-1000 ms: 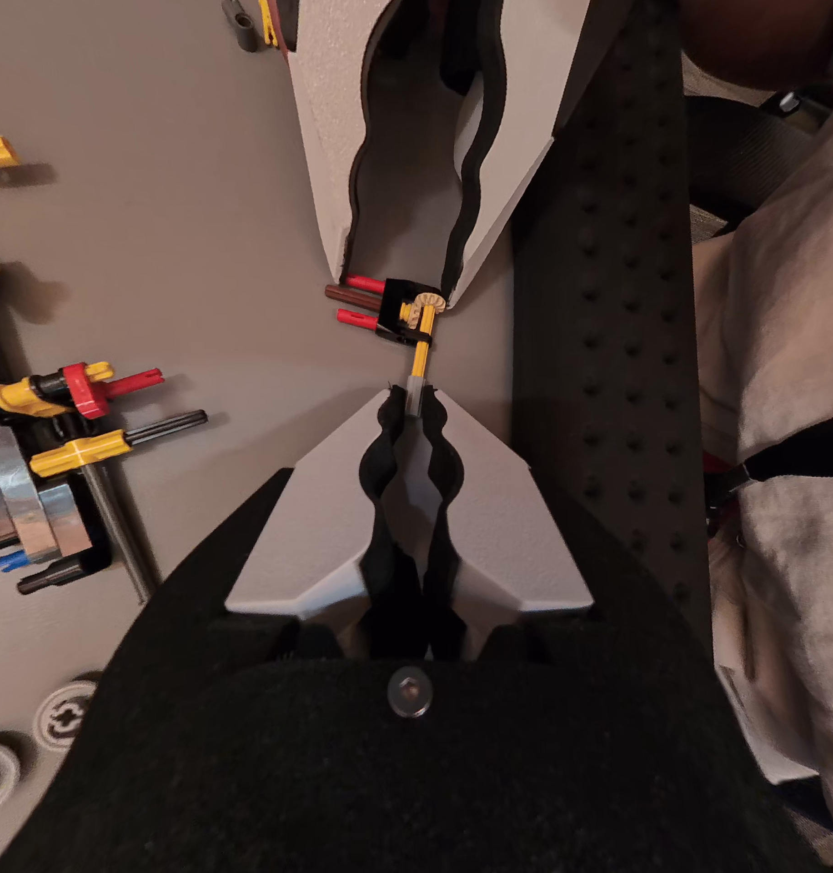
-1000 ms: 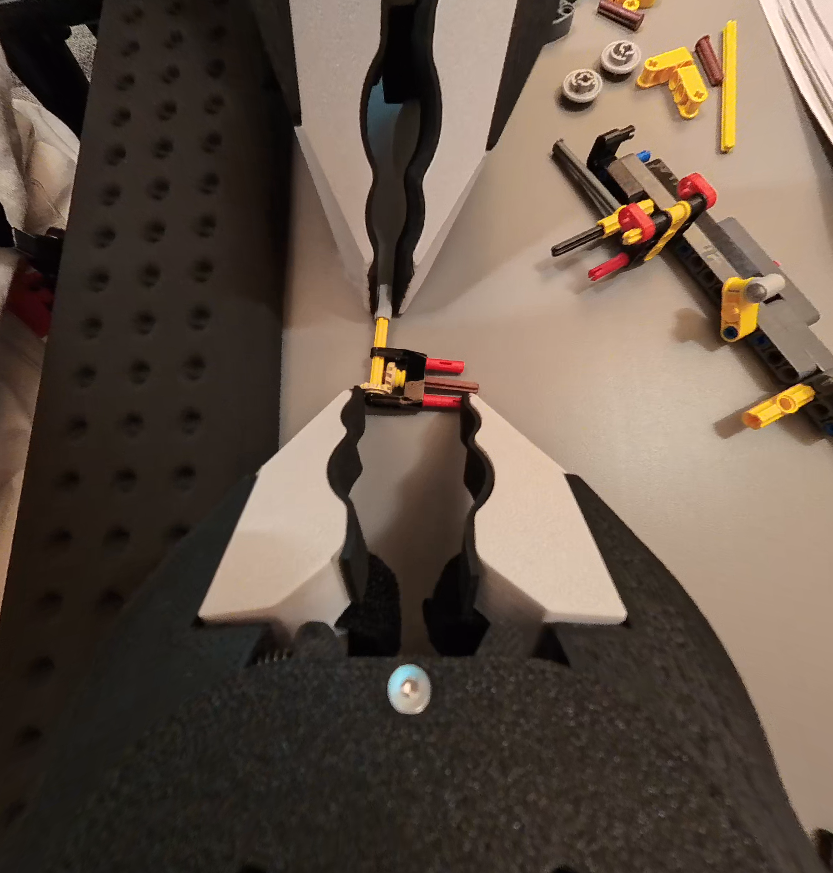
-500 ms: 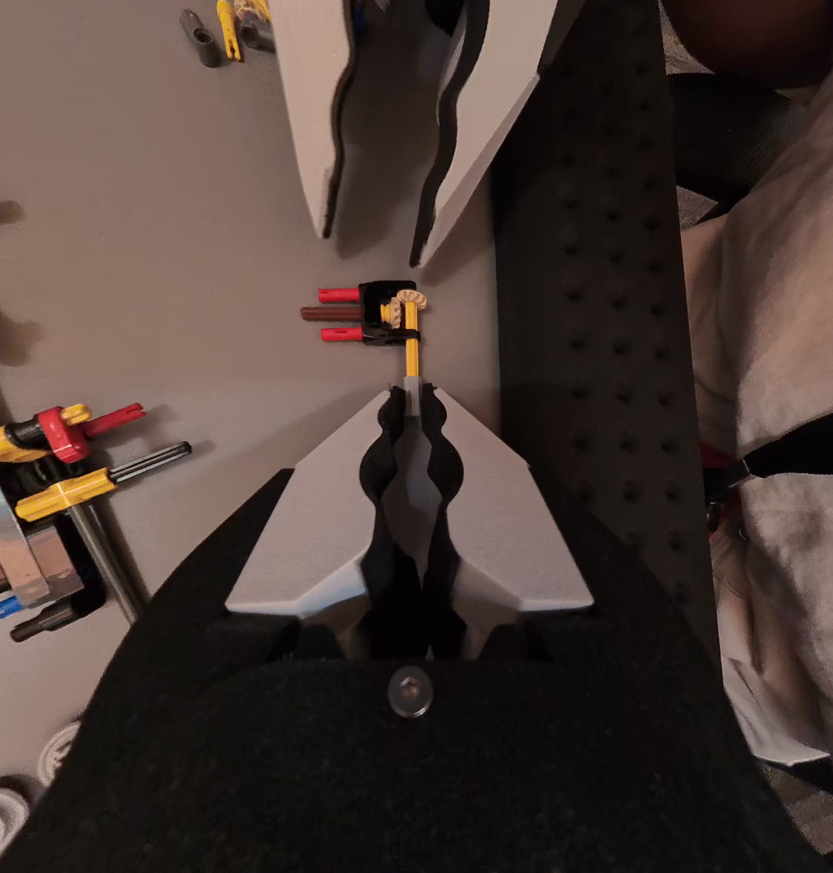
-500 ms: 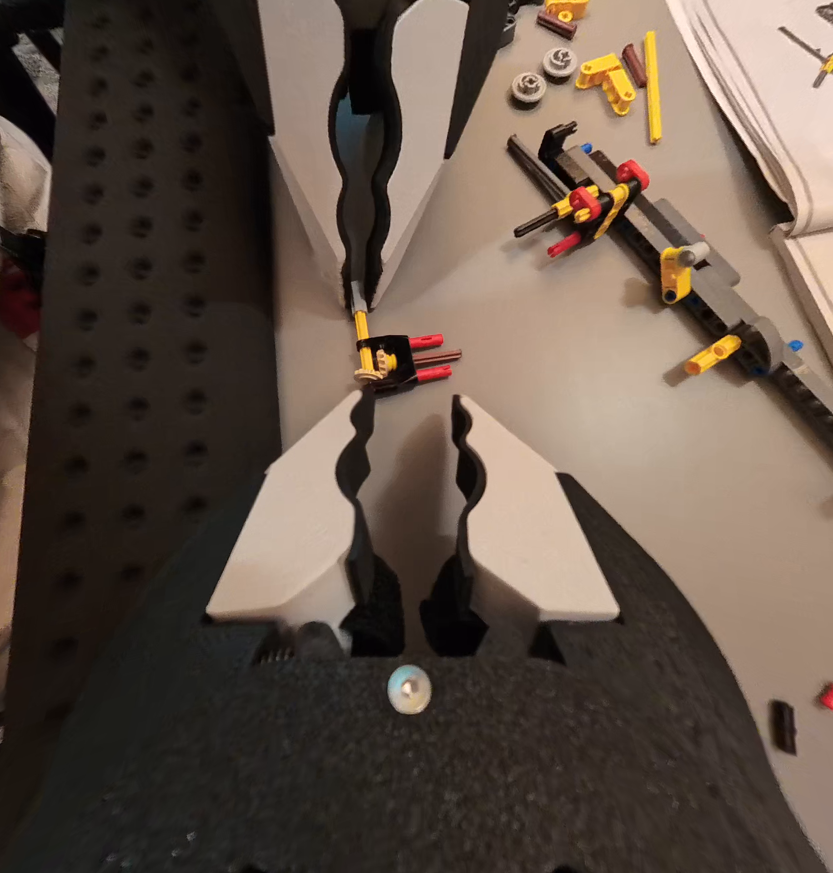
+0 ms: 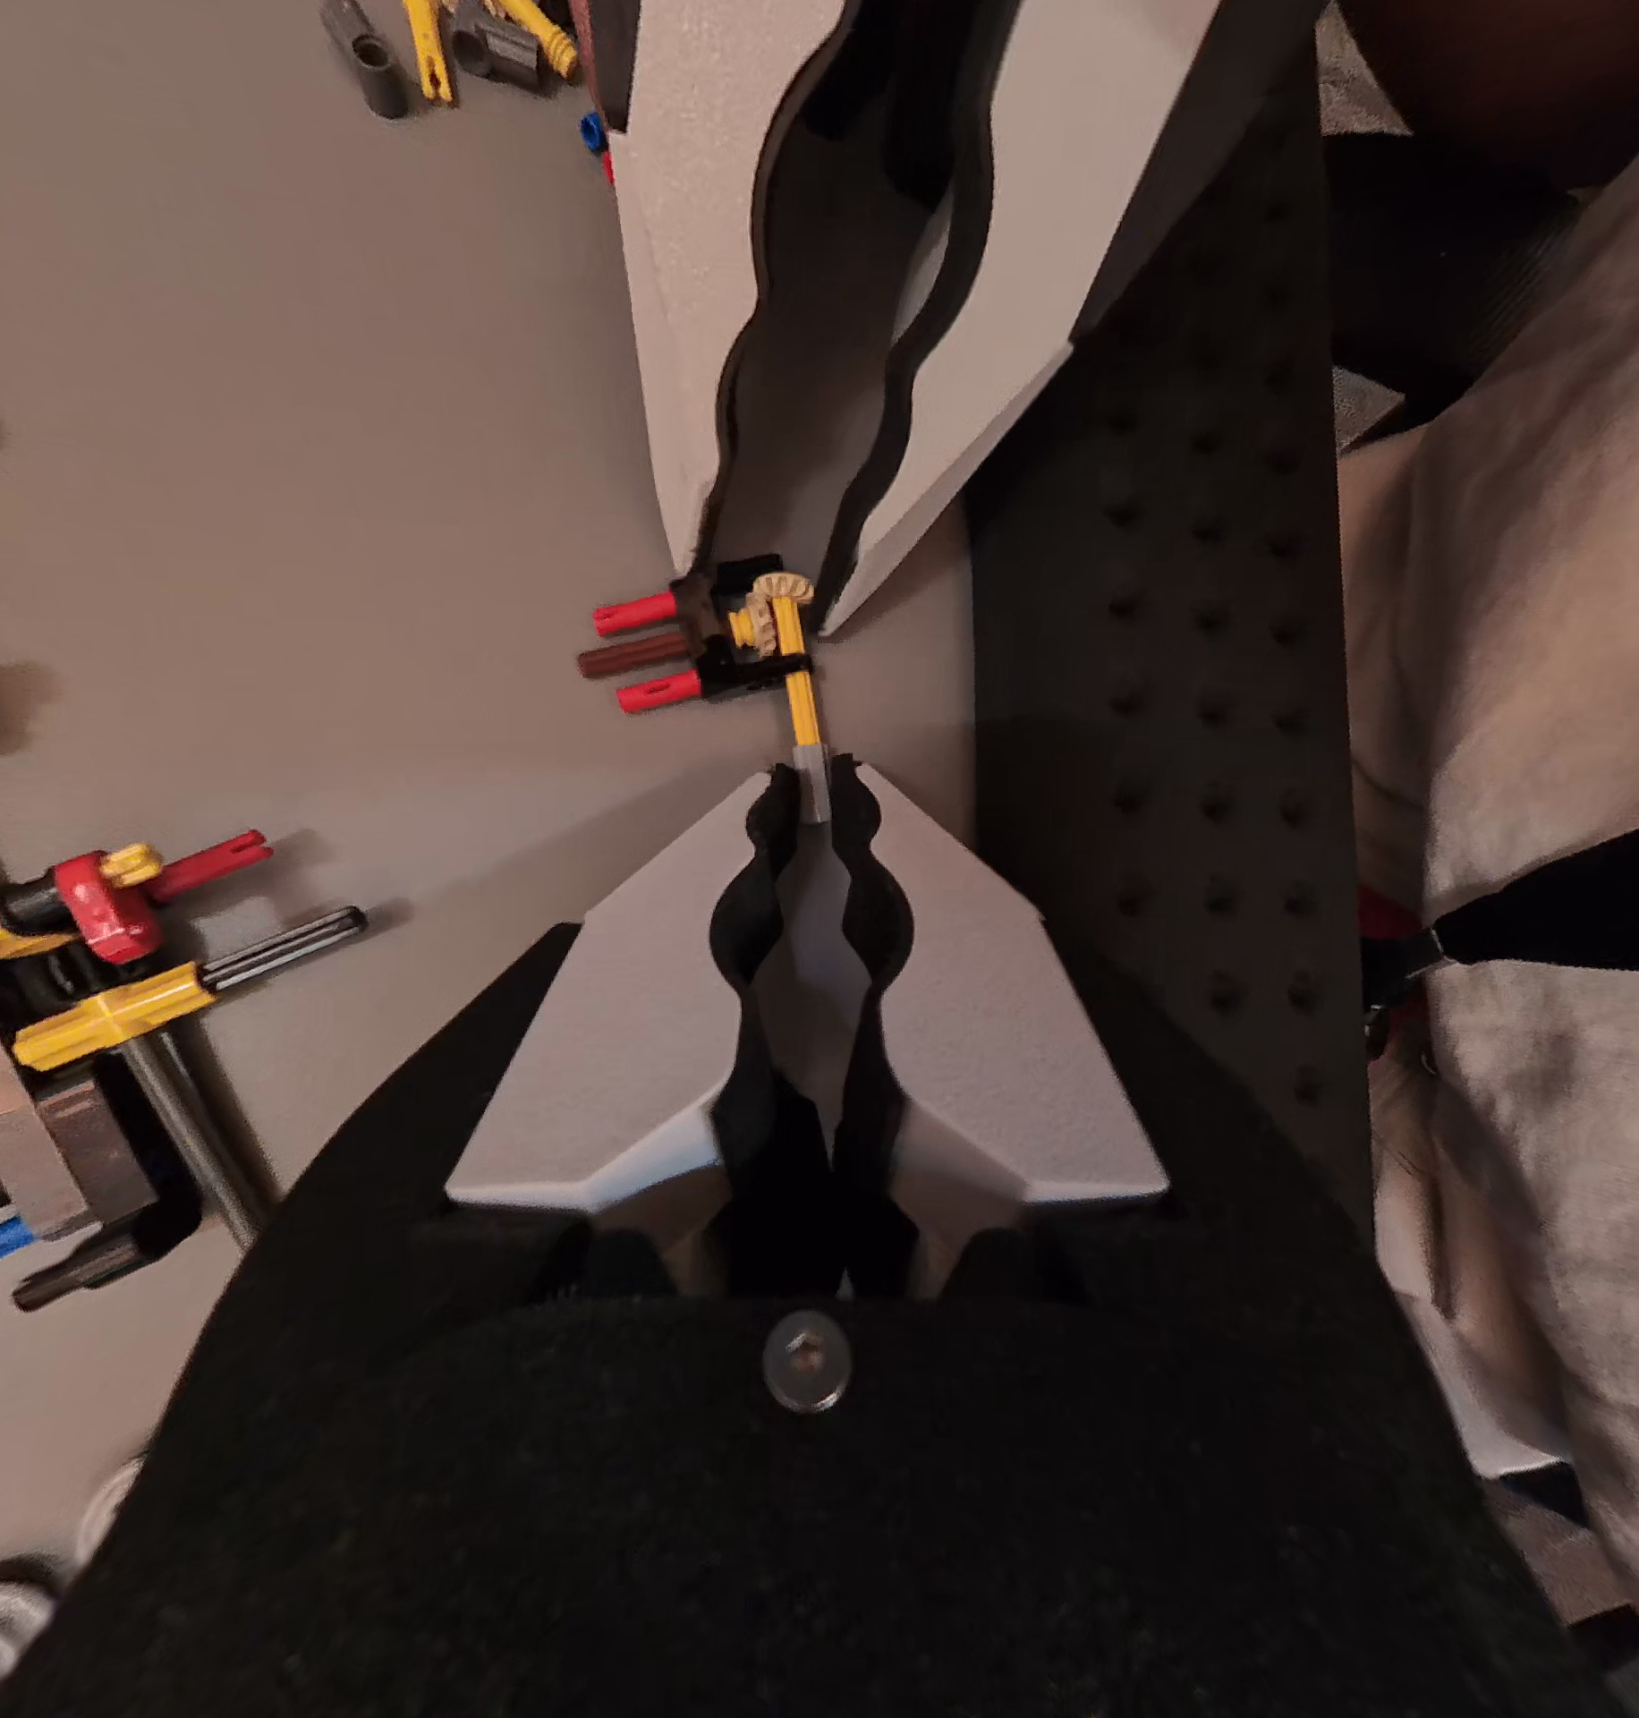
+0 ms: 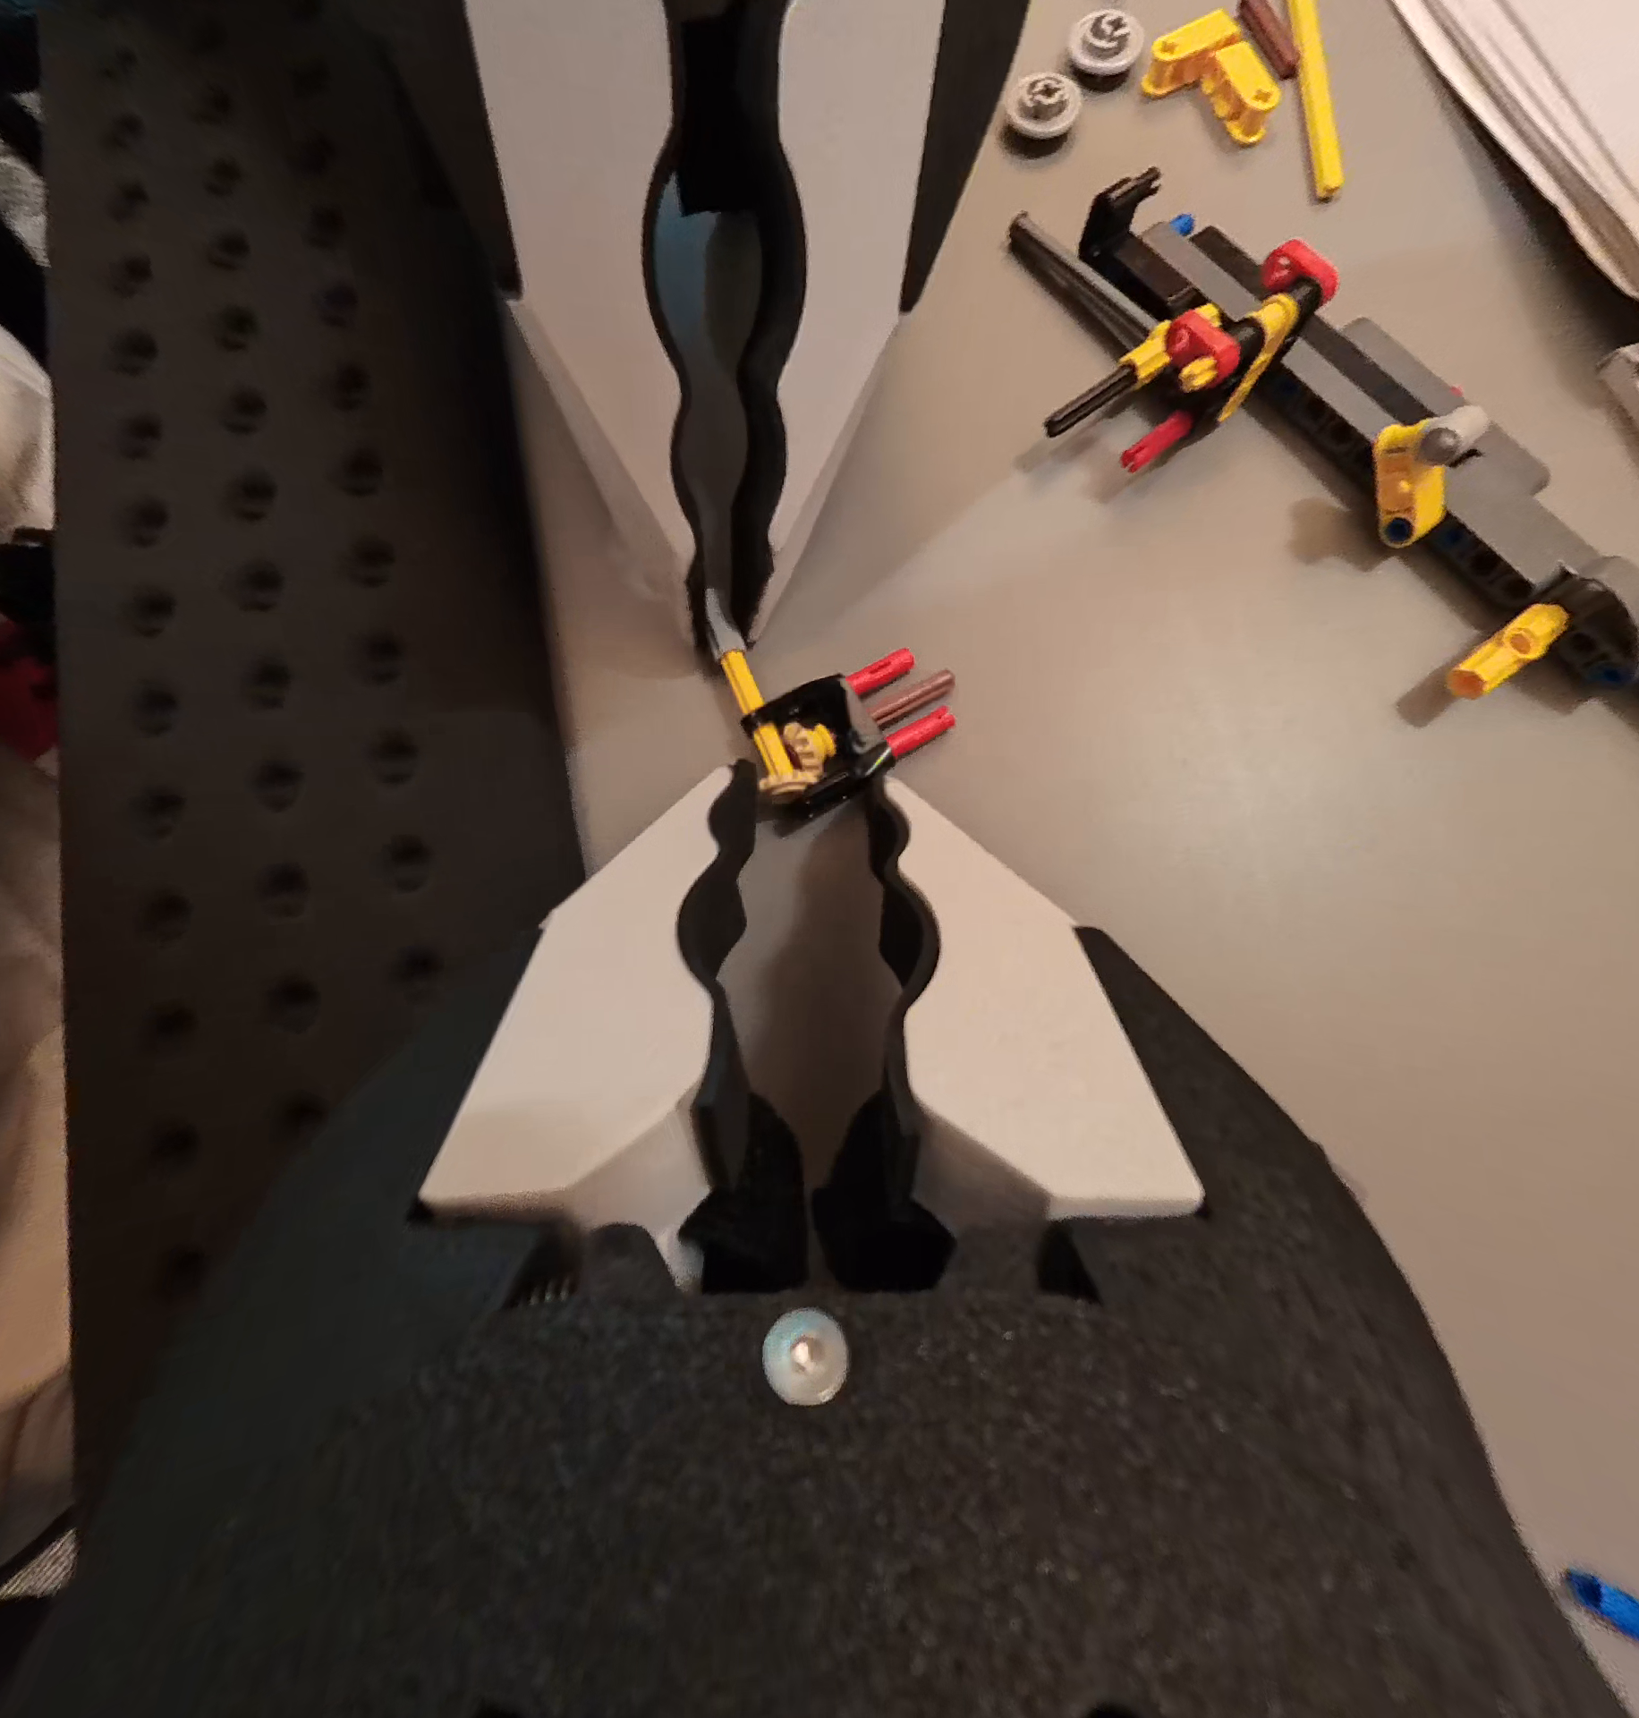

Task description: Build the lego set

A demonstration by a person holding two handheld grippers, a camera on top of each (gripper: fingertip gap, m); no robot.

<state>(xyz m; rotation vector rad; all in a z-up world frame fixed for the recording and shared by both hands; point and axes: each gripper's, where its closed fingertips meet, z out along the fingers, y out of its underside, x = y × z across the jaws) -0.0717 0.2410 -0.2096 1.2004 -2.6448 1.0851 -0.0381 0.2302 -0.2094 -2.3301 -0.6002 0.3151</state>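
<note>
A small assembly [image 5: 741, 632] has a black frame, tan gears, two red pins, a brown axle and a yellow axle [image 5: 802, 707] ending in a grey sleeve. My left gripper [image 5: 816, 781] is shut on the grey sleeve; it also shows at the top of the right wrist view [image 6: 727, 632]. My right gripper [image 6: 811, 790] has its tips on both sides of the black frame [image 6: 834, 734] and grips it; it also shows at the top of the left wrist view [image 5: 760, 595]. The assembly is held tilted just above the grey table [image 6: 1169, 930].
A long grey and black beam assembly [image 6: 1355, 418] with yellow and red connectors lies to the right. Grey wheels [image 6: 1043, 102], yellow parts [image 6: 1215, 74] and a paper booklet [image 6: 1587, 139] lie beyond. A black perforated board [image 5: 1169, 651] runs along the table's edge, next to a person's clothing [image 5: 1541, 837]. My right fingertips sit around 4 cm from my left ones.
The right gripper let go of the black frame and drew back open, then came back and closed narrower on it. The left gripper stayed shut on the grey sleeve. The assembly now tilts.
</note>
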